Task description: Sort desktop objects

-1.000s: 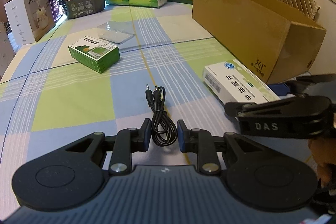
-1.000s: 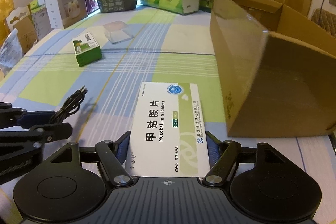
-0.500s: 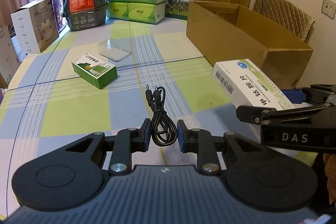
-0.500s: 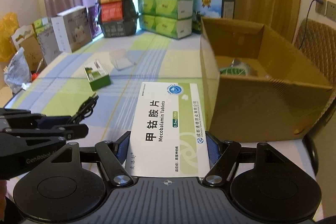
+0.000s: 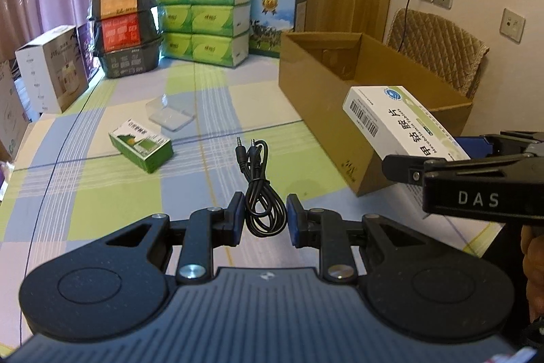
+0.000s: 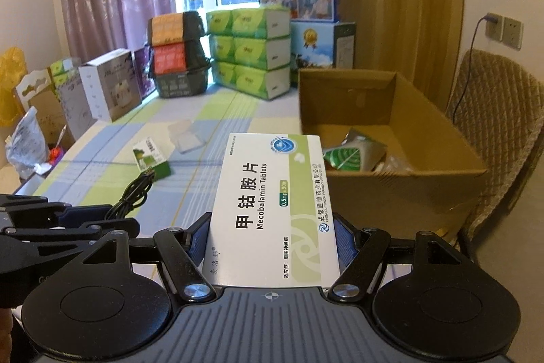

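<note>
My left gripper (image 5: 266, 216) is shut on a coiled black audio cable (image 5: 260, 193), whose two plugs point forward above the checked tablecloth (image 5: 102, 193). My right gripper (image 6: 272, 237) is shut on a white and green medicine box (image 6: 272, 199), held flat in the air. In the left wrist view this medicine box (image 5: 391, 114) hangs by the near corner of the open cardboard carton (image 5: 323, 111). The carton (image 6: 408, 193) holds a green packet (image 6: 343, 157). A small green box (image 5: 141, 147) and a clear plastic case (image 5: 170, 116) lie on the cloth.
Stacked green tissue packs (image 5: 204, 19), dark baskets (image 5: 125, 33) and a white box (image 5: 51, 67) line the table's far edge. A quilted chair (image 6: 496, 131) stands right of the carton, against the wall. A person's hand (image 5: 533, 261) shows at the right edge.
Both grippers have risen above the table with their loads. The medicine box has left the cloth and now sits level with the carton's rim, so the carton's inside shows.
</note>
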`<state>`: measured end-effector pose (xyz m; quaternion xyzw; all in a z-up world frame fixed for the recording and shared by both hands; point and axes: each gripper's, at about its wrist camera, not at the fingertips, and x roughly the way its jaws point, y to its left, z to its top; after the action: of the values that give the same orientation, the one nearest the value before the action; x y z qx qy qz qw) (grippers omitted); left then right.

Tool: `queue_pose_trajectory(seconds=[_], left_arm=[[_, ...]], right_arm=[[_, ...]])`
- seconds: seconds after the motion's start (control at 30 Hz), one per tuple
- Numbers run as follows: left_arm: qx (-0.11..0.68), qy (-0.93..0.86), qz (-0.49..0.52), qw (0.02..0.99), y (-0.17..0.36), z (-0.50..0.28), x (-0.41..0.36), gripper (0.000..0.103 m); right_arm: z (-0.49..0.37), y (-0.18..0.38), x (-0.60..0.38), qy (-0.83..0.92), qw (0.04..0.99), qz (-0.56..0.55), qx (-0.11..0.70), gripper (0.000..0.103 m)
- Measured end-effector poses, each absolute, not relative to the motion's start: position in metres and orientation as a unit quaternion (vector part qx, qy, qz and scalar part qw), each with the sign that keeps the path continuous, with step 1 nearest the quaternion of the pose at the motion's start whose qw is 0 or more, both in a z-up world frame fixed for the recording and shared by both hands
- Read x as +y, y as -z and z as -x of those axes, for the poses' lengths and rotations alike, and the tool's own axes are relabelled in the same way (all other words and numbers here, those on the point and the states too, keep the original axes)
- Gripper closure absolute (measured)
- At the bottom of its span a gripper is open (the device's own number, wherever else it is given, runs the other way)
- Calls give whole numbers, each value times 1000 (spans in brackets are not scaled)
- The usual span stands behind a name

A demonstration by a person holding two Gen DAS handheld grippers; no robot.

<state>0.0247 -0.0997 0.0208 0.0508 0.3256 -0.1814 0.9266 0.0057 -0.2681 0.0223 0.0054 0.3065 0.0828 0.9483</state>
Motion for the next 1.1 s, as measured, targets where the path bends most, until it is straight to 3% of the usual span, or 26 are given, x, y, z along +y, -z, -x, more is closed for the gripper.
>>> queue_pose_trajectory(seconds=[1.1], left_arm=[[306, 231, -47, 922, -43, -29, -150, 82]], right_arm=[[-1, -39, -334, -26, 955, -27, 295, 35]])
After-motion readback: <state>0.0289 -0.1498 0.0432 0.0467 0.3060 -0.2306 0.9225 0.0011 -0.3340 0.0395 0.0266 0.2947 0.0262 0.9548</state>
